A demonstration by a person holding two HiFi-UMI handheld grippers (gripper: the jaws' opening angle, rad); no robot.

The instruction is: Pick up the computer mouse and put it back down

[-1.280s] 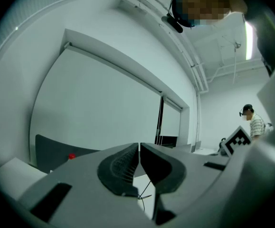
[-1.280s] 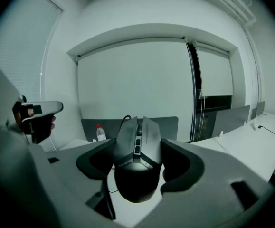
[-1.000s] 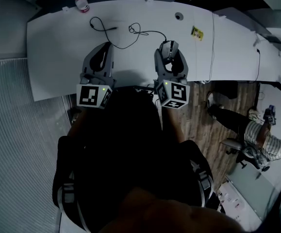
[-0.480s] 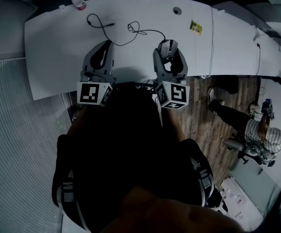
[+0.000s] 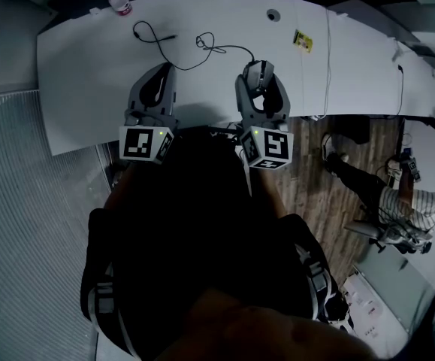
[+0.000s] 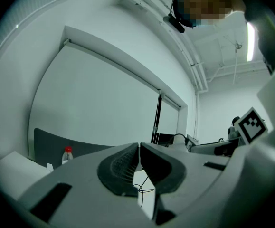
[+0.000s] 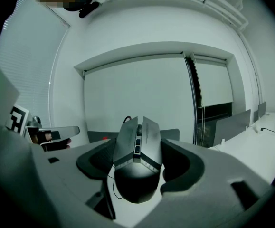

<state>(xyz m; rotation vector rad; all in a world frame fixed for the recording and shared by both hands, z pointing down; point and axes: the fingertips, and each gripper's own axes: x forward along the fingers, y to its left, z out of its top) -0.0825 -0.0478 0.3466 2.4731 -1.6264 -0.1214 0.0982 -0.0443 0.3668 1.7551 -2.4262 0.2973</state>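
A grey and black computer mouse (image 5: 258, 73) (image 7: 137, 163) sits between the jaws of my right gripper (image 5: 261, 81) (image 7: 138, 167), which is shut on its sides. It hangs just above the white desk (image 5: 82, 81), nose pointing away from me. Its black cord (image 5: 219, 49) runs off to the left in loops on the desk. My left gripper (image 5: 164, 72) (image 6: 139, 151) hovers beside it to the left, pads pressed together with nothing between them.
A clear bottle with a red cap (image 5: 118, 0) (image 6: 67, 155) stands at the desk's far left corner. A loose black cable (image 5: 153, 36) lies ahead of the left gripper. A yellow tag (image 5: 303, 41) and a round grommet (image 5: 273, 15) are far right. A person (image 5: 405, 209) sits beyond the desk's right edge.
Both grippers stay almost where they were. The right one still grips the mouse and has drifted a touch left in the head view.
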